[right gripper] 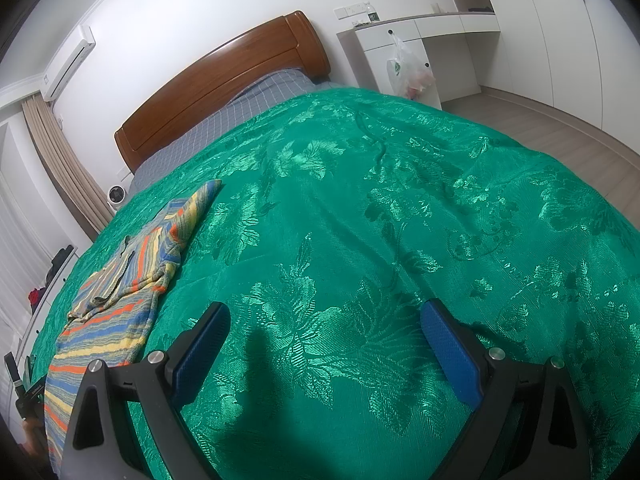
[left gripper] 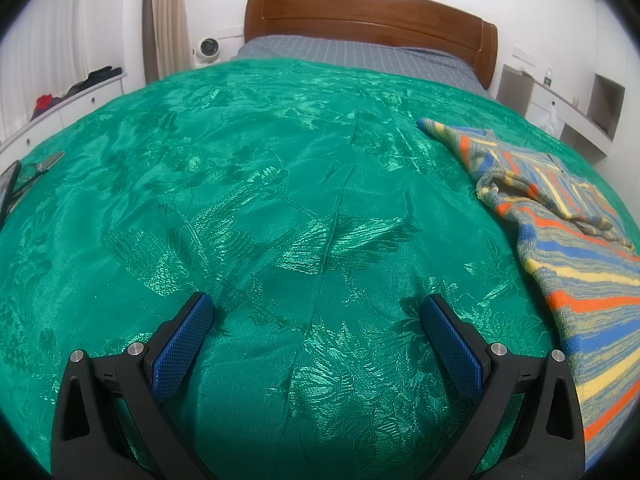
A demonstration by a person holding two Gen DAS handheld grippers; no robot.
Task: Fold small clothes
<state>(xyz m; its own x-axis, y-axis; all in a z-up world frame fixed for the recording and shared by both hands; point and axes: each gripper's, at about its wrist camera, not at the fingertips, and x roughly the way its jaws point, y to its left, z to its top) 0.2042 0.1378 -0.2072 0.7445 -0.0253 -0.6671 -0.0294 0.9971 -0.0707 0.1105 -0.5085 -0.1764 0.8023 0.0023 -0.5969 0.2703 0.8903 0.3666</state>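
Note:
A small striped knit garment (left gripper: 568, 248) in grey, orange, blue and yellow lies spread on the green bedspread (left gripper: 280, 200), with a sleeve bunched over its middle. It fills the right edge of the left wrist view and the lower left of the right wrist view (right gripper: 120, 292). My left gripper (left gripper: 316, 308) hovers open over bare bedspread, to the left of the garment. Over bare green bedspread (right gripper: 400, 220) to the garment's right, my right gripper (right gripper: 326, 316) is also open. Neither holds or touches anything.
A wooden headboard (left gripper: 368, 16) and a grey checked sheet (left gripper: 352, 54) lie at the far end. Scissors (left gripper: 44, 164) rest at the bed's left edge beside white drawers (left gripper: 60, 116). A white desk (right gripper: 404, 48) with a hanging plastic bag (right gripper: 408, 72) stands right of the bed.

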